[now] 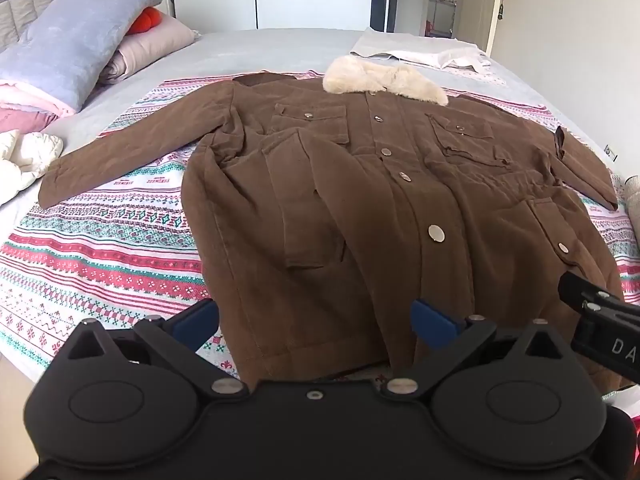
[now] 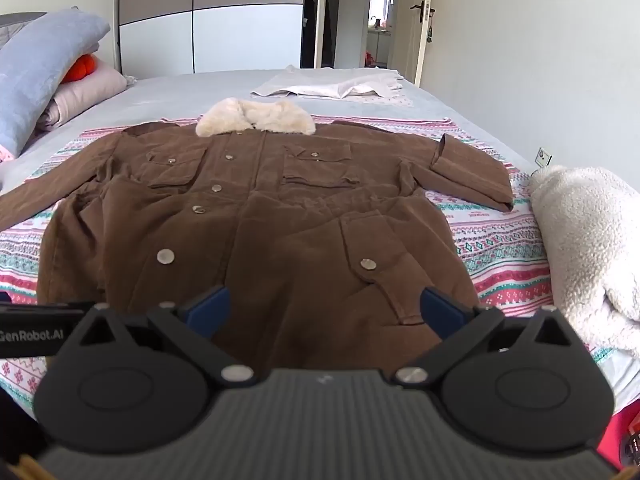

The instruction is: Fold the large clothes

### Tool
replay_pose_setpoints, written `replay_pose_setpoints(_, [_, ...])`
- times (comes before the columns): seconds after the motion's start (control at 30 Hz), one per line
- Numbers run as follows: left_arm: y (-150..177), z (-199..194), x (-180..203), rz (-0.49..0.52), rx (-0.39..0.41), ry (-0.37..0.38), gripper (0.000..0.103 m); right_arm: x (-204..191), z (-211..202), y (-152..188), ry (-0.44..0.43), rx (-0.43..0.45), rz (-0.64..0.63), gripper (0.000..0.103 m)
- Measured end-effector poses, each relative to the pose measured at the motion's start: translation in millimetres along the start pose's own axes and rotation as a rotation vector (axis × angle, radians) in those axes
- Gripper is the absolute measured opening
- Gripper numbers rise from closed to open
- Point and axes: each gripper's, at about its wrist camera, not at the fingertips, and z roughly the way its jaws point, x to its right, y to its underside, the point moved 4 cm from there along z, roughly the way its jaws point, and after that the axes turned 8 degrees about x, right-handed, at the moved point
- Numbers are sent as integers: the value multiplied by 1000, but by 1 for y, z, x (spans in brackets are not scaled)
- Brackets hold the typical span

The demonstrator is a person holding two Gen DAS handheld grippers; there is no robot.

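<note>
A big brown coat (image 1: 360,184) (image 2: 256,224) with a cream fur collar (image 1: 380,76) (image 2: 256,118) lies face up and buttoned on a patterned blanket (image 1: 100,240) (image 2: 496,232), both sleeves spread out sideways. My left gripper (image 1: 316,320) hovers open above the coat's hem near its left edge, with nothing between its blue pads (image 1: 434,322). My right gripper (image 2: 326,312) is open too, over the hem's right part near a flap pocket (image 2: 372,268). The right gripper's black body (image 1: 600,320) shows at the right in the left wrist view.
Folded grey, pink and orange bedding (image 1: 80,40) (image 2: 48,64) is piled at the bed's left. A white cloth (image 1: 420,52) (image 2: 340,84) lies beyond the collar. A fluffy white garment (image 2: 592,248) sits at the right bed edge, a white padded item (image 1: 24,156) at the left.
</note>
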Motion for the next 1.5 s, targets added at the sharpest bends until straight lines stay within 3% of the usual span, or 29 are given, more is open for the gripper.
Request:
replay_pose_setpoints(1.3, [0, -1, -4, -22, 16, 0, 103, 2, 2, 1, 0, -5, 10, 103])
replay_pose_setpoints(1.5, [-3, 1, -8, -55, 70, 9, 103, 4, 4, 3, 0, -8, -4, 103])
